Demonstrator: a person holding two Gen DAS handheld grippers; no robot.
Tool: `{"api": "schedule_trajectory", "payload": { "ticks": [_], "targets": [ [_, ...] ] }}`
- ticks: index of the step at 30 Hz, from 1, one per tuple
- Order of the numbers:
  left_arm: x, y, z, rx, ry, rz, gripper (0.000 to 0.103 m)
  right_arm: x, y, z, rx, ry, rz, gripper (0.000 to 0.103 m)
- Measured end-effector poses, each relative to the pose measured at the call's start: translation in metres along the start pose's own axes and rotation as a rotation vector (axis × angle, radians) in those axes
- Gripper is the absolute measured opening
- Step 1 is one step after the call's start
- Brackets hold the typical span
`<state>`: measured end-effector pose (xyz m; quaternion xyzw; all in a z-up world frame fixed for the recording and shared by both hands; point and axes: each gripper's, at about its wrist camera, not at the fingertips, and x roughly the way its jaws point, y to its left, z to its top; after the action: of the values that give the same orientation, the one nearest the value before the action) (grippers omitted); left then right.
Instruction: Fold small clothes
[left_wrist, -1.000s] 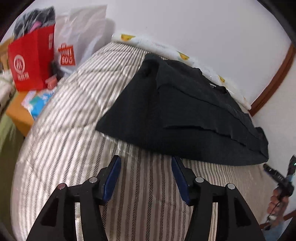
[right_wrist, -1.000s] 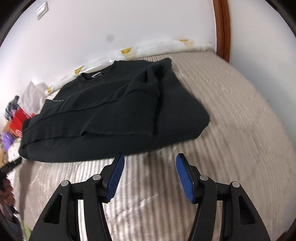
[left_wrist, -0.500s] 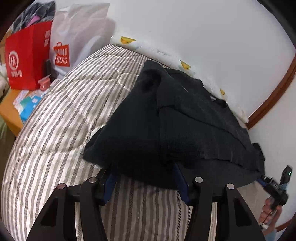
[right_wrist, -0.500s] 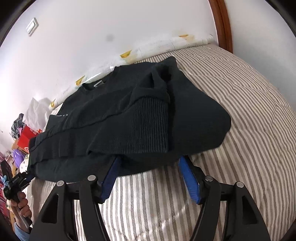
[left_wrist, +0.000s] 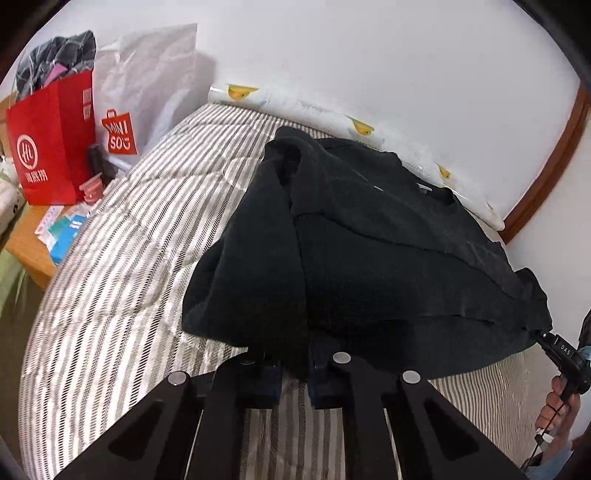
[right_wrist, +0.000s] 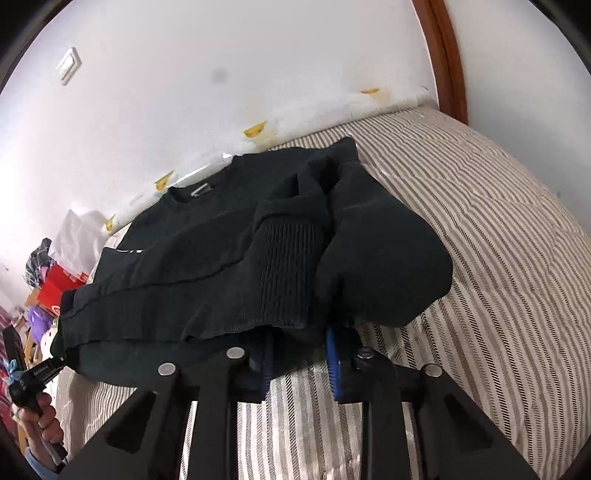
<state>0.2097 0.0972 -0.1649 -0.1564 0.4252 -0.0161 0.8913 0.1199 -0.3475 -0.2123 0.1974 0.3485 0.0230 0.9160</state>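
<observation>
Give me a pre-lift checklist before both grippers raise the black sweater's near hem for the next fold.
1. Left gripper closed on the hem of the black sweater: ok.
2. Right gripper closed on the hem: ok.
3. Both layers of the hem caught: cannot tell, fabric hides the fingertips.
4. Sleeves folded in over the body: ok.
5. Striped bedcover free of the grip: cannot tell.
</observation>
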Motion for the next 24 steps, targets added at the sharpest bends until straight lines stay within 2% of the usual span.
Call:
{"api": "schedule_trajectory", "payload": {
  "ticks": [6,24],
  "targets": [
    [-0.018,0.002,-0.013,-0.025,0.001,-0.019,0.009,-0.019,0.002,-0.013,-0.019,0.001,-0.02,0.022],
    [-0.08,-0.003,-0.082,0.053,0.009,0.015,0.009,-0.095,0.003,-0.084,-0.067,-0.006,-0.068,0.022]
  ]
}}
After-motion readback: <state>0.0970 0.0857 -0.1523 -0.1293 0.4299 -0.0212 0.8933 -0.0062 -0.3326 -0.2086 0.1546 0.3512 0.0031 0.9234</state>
